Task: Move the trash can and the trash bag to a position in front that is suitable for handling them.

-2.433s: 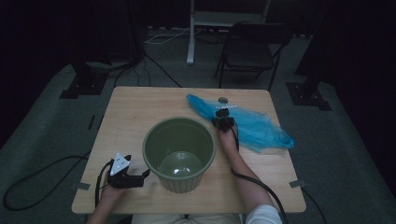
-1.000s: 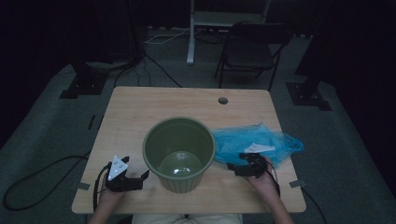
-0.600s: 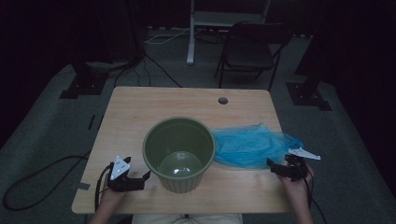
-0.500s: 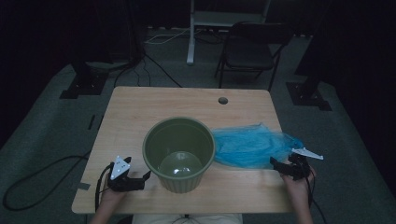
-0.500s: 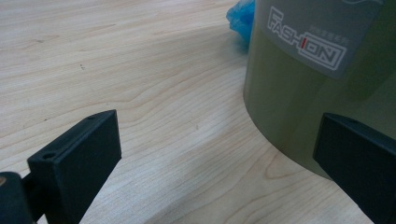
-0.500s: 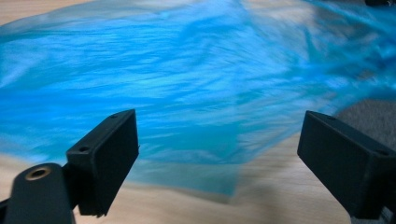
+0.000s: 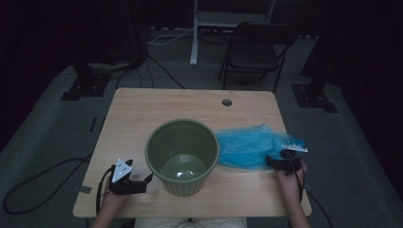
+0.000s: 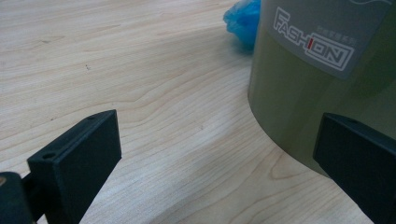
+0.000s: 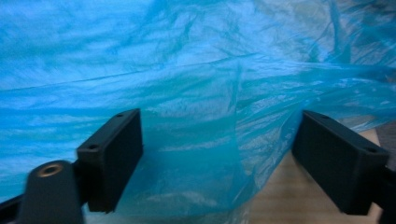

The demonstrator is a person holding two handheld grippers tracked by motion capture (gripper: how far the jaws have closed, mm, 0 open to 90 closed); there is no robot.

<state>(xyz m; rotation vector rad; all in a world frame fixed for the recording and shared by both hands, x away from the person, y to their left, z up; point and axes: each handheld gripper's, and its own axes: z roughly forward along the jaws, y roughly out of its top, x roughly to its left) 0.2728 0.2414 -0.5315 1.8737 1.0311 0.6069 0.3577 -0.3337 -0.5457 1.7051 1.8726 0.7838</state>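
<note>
An empty green plastic bin [image 7: 182, 155] stands upright near the front middle of the wooden table [image 7: 157, 109]. A crumpled blue plastic bag [image 7: 249, 146] lies flat to its right. My left gripper [image 7: 142, 183] rests open on the table just left of the bin, pointing at its wall [image 8: 308, 88]; a corner of the blue bag [image 8: 243, 18] peeks past the bin. My right gripper [image 7: 272, 161] sits at the bag's right end, open, with a fold of the blue film [image 9: 205, 154] lying between its jaws.
A round cable hole [image 7: 226, 102] is in the table's far edge. A folding chair [image 7: 256, 52] and a white stand [image 7: 195, 33] are behind the table. Cables trail on the grey floor at left [image 7: 43, 175]. The bin carries a grey label [image 8: 322, 37].
My right gripper pulled the blue bag from the far side toward the front right, swung out past the table's right edge, then came back onto the bag's right end. The left gripper stayed put.
</note>
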